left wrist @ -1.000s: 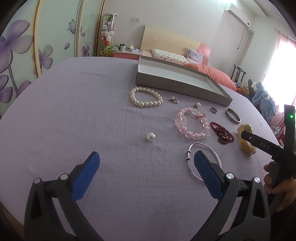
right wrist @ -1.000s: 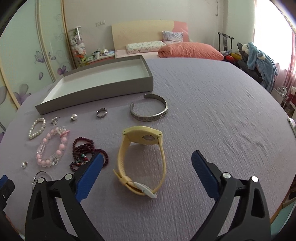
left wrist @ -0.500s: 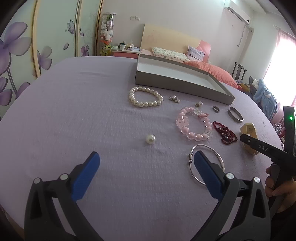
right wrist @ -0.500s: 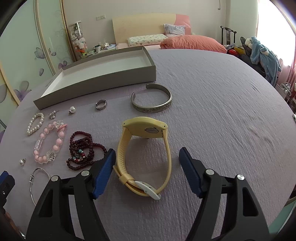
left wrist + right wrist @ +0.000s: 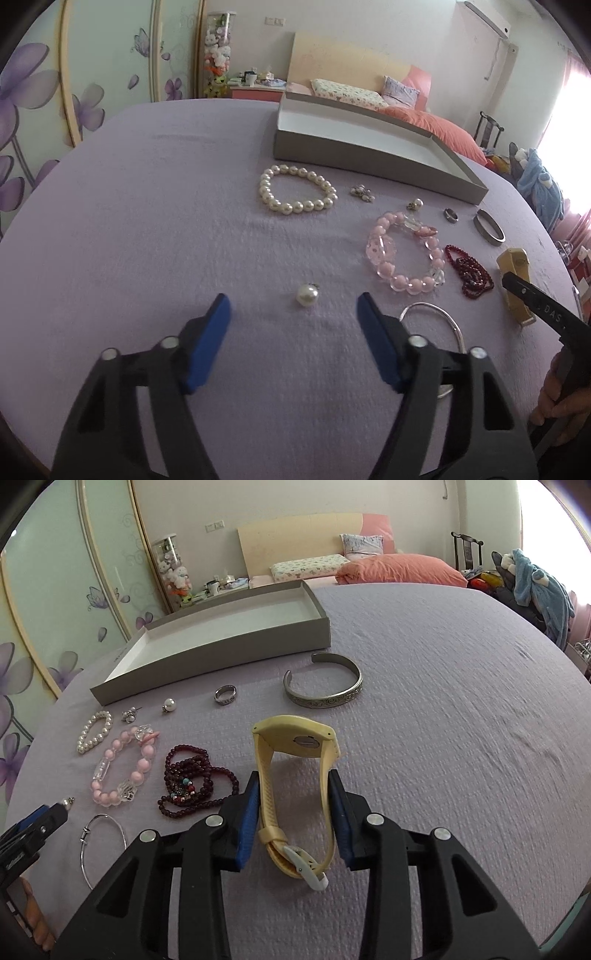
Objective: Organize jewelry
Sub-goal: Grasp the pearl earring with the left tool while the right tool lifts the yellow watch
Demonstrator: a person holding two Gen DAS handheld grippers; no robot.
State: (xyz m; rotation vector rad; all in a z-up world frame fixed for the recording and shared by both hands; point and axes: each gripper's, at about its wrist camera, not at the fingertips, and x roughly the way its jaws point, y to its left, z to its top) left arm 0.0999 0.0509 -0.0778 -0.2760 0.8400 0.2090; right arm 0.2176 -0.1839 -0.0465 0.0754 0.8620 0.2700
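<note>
Lilac cloth covers the desk (image 5: 443, 701), and the jewelry lies scattered on it in front of a shallow grey tray (image 5: 229, 642) with a white inside; nothing lies in the tray. Behind the desk stand a bed with an orange quilt (image 5: 399, 570) and a wardrobe with purple flowers on its doors (image 5: 33, 92).

Counting the pieces: one white pearl bracelet (image 5: 295, 190), one pink bead bracelet (image 5: 404, 254), one dark red bead string (image 5: 192, 781) in a loose heap, one thin silver bangle (image 5: 99, 845), one wide engraved silver cuff (image 5: 325, 686), one silver ring (image 5: 225, 695), one yellow watch (image 5: 295, 775), two pearl studs, one near the tray (image 5: 168, 705) and one loose pearl (image 5: 307, 295) nearer the left claw (image 5: 293, 308), and one small sparkly earring (image 5: 362, 192).

The right claw (image 5: 293, 805) is closing with the watch strap between its blue pads; the pads sit against both sides of the strap, gripping it, while the watch rests on the cloth. The left claw is closing too, with nothing pressed between its pads; the loose pearl lies just beyond its tips, and its right finger covers part of the silver bangle. A hand (image 5: 557, 398) shows at the edge.
</note>
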